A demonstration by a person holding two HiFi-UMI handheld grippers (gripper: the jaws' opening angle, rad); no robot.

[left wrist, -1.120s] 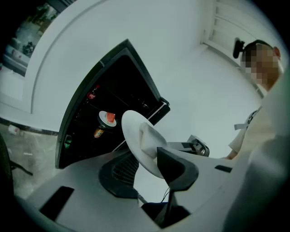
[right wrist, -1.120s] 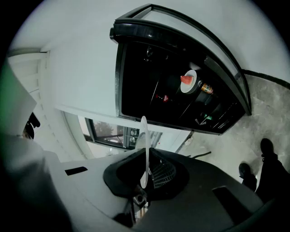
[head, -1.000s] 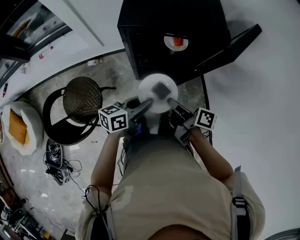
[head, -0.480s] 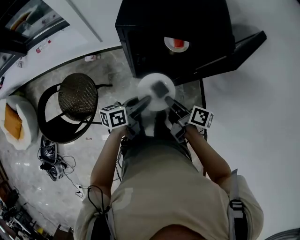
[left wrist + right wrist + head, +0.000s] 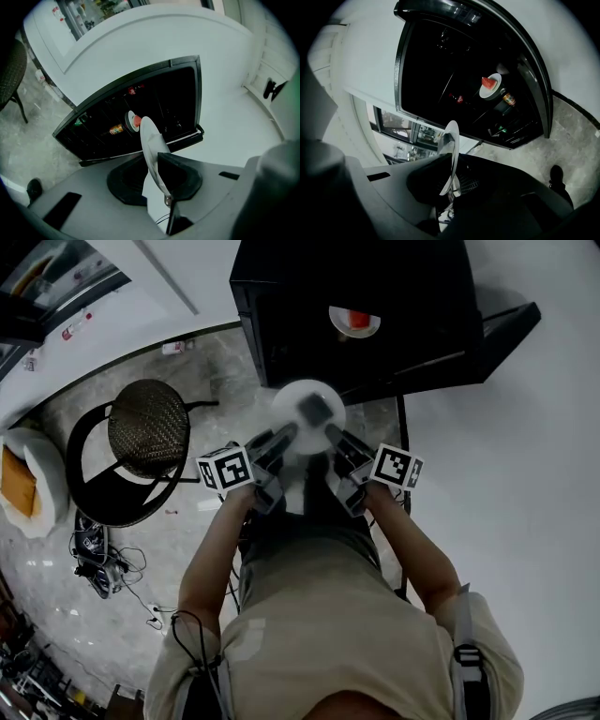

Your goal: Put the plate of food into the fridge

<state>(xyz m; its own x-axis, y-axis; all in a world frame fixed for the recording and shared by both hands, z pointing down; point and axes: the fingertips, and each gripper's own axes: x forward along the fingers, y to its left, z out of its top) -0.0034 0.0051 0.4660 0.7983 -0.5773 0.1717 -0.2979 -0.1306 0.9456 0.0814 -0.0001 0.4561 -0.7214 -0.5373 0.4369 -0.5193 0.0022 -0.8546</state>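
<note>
A white plate (image 5: 309,409) with a grey piece of food on it hangs just in front of the open black fridge (image 5: 281,324). My left gripper (image 5: 286,434) holds its left rim and my right gripper (image 5: 330,434) its right rim. In the left gripper view the plate (image 5: 151,145) stands edge-on between the jaws of the left gripper (image 5: 159,183), which have just been closing on it. The right gripper view shows the plate's rim (image 5: 452,150) pinched in the right gripper (image 5: 449,185). Inside the fridge sits another plate with red food (image 5: 354,321).
The fridge door (image 5: 497,329) swings open to the right, beside a white wall (image 5: 534,484). Bottles (image 5: 116,129) stand on a fridge shelf. A wicker chair (image 5: 145,432) is at the left on the stone floor, with cables (image 5: 94,563) and a white cushion (image 5: 21,479) beyond.
Both grippers have carried the plate a little closer to the fridge opening. The left gripper has rolled on the plate's rim.
</note>
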